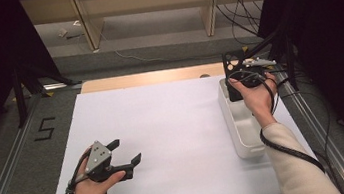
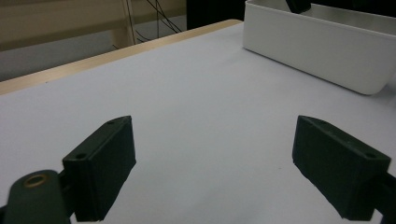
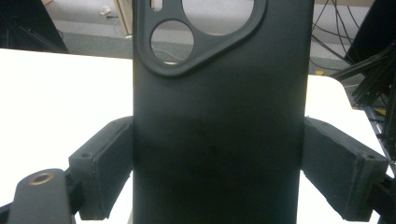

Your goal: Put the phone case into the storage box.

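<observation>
Gripping a phone case (image 3: 219, 116), right claw (image 3: 217, 168) hides behind it

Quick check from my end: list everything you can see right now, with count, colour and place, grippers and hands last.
phone case: 1, black, upright between the right gripper's jaws, above the bin's far end
bin: 1, white, long, right side of the table
table sheet: 1, white, covers the table
table edge: 1, light wood, far side
number 5 mark: 1, black, on the grey floor mat left of the table
left gripper: 1, black, open, holds nothing, near left over the sheet
right gripper: 1, black, shut on the case
hands: 2, one per gripper
</observation>
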Demonstrator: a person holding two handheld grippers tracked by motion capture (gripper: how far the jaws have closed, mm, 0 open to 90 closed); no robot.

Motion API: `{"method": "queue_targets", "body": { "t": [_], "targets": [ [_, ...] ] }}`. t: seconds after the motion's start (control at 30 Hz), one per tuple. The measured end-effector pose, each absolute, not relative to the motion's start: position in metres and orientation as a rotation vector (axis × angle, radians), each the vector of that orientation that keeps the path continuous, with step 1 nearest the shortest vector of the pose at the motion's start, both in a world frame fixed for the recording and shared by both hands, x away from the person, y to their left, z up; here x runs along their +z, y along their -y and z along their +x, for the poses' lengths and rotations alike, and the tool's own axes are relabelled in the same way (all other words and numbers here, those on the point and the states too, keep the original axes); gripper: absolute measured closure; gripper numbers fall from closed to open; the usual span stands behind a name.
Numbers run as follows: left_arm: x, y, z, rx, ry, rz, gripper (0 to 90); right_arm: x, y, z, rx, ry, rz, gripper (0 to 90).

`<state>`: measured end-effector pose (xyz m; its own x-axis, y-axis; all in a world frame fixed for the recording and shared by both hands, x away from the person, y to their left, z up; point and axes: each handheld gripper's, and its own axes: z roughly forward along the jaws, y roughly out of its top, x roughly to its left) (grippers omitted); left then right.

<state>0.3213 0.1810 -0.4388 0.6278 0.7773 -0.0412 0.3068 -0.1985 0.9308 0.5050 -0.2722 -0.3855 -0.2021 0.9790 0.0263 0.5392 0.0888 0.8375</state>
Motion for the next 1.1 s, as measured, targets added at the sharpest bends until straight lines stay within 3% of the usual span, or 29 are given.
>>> {"method": "queue_targets", "body": {
  "t": [1.1],
  "targets": [
    [-0.4389,-0.1812,0.3213,0.545,-0.88,1.773,12.9,-0.3916,0.2679,0.5142,0.992,-1.826,1.518,15.3]
  ]
}}
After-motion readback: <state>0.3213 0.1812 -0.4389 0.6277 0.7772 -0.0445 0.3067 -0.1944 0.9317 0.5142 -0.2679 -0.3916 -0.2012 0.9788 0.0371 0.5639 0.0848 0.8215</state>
